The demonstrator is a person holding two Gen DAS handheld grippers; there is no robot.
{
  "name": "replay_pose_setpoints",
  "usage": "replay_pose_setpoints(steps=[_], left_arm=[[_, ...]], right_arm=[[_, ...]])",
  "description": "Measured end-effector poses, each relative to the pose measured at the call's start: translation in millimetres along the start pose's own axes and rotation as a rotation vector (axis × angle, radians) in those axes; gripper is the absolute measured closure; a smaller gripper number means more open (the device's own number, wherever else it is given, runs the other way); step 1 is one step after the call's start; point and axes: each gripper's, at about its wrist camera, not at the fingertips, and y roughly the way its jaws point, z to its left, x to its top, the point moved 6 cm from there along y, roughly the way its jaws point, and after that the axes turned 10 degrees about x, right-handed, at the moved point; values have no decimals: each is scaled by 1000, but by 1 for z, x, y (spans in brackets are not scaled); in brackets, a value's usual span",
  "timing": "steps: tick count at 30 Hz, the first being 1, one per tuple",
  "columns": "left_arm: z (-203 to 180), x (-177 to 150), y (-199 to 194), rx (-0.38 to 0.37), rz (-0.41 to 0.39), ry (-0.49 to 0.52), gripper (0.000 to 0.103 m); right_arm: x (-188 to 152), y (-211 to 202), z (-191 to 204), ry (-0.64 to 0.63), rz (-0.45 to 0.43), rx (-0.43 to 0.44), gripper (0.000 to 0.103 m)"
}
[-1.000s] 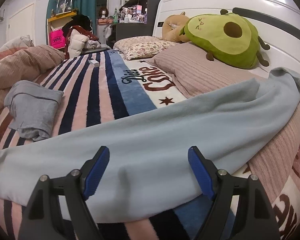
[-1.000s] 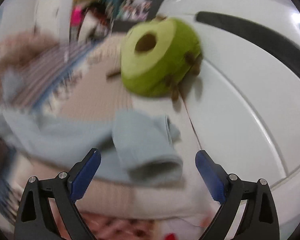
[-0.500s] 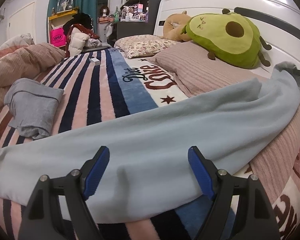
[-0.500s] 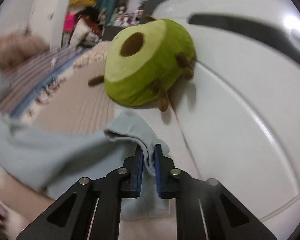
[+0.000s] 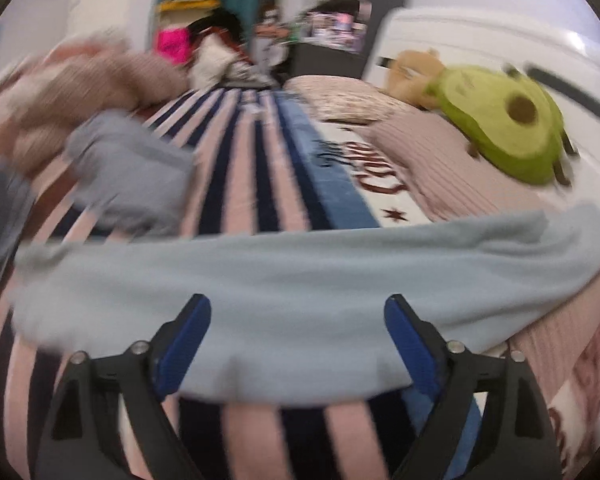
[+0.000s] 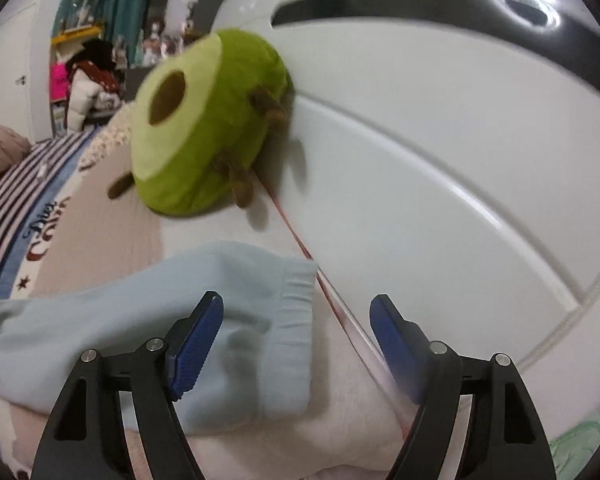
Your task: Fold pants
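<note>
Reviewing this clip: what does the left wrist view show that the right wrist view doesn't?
Only the left wrist view: a folded grey garment on the striped blanket, and the left gripper, jaws opening. Only the right wrist view: the pants' ribbed cuff, and the right gripper, jaws opening. Both: the light blue pants and the avocado plush.

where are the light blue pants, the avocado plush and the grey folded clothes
light blue pants (image 6: 287, 300), right wrist view, ribbed cuff
avocado plush (image 6: 203, 128), right wrist view, green body beside the pit
grey folded clothes (image 5: 127, 172), left wrist view, top
</note>
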Motion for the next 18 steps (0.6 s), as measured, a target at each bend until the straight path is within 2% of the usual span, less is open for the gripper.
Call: replay_pose_setpoints(steps=[3, 5, 7, 9, 13, 18], left_arm=[[35, -19, -7, 9, 79, -93, 16], [56, -33, -13, 42, 113, -134, 16], [74, -46, -14, 59, 148, -184, 16], [87, -58, -10, 40, 188, -248, 16], [102, -59, 10, 0, 204, -340, 17], [120, -31, 44, 61, 164, -373, 17]], right_arm=[[-4, -24, 20, -27, -42, 60, 28], [-12, -37, 43, -25, -66, 137, 25], [-17, -39, 64, -38, -62, 198, 25], [-26, -40, 90, -65, -50, 259, 25], [-44, -30, 141, -135, -6, 363, 25], [-71, -23, 194, -234, 24, 444, 25]])
